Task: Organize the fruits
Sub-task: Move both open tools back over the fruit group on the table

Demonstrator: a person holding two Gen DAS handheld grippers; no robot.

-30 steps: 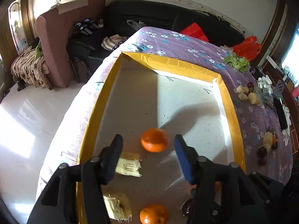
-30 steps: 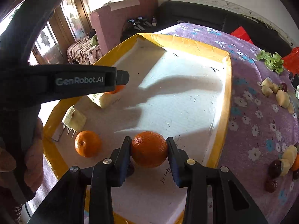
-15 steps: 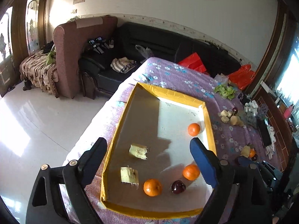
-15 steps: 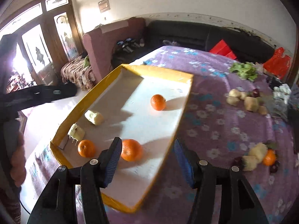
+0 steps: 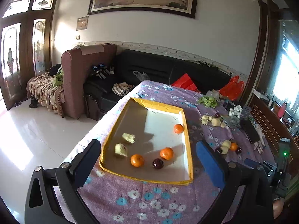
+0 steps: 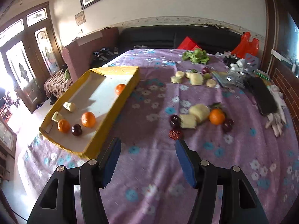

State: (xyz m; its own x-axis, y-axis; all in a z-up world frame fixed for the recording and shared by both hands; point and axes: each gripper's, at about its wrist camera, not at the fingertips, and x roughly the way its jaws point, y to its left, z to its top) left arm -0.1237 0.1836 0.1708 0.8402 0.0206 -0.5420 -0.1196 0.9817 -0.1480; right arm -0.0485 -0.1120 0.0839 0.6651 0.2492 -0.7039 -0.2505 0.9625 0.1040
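Note:
A yellow-rimmed white tray (image 5: 145, 180) on the purple flowered cloth holds three oranges (image 5: 137, 160), (image 5: 166, 153), (image 5: 178, 128), a dark plum (image 5: 158, 163) and two pale fruit pieces (image 5: 121, 150). My left gripper (image 5: 147, 142) hangs above the tray's near end, its jaws opening wide with nothing between them. My right gripper (image 6: 148, 141) is open and empty over bare cloth, right of the tray (image 6: 112, 112). Just beyond it lie a loose orange (image 6: 216, 116), pale pieces (image 6: 199, 111) and dark plums (image 6: 175, 121).
Farther back on the cloth are more pale pieces (image 6: 196, 78) and lettuce (image 6: 196, 56). A black flat object (image 6: 261, 95) and white gloves (image 6: 276, 112) lie at the right. A black sofa (image 5: 158, 69) stands behind the table, whose left edge drops to the floor.
Both grippers drew back and up from the tray. Each left the orange that was between its jaws in the tray and opened wider. The right one swung right over the cloth.

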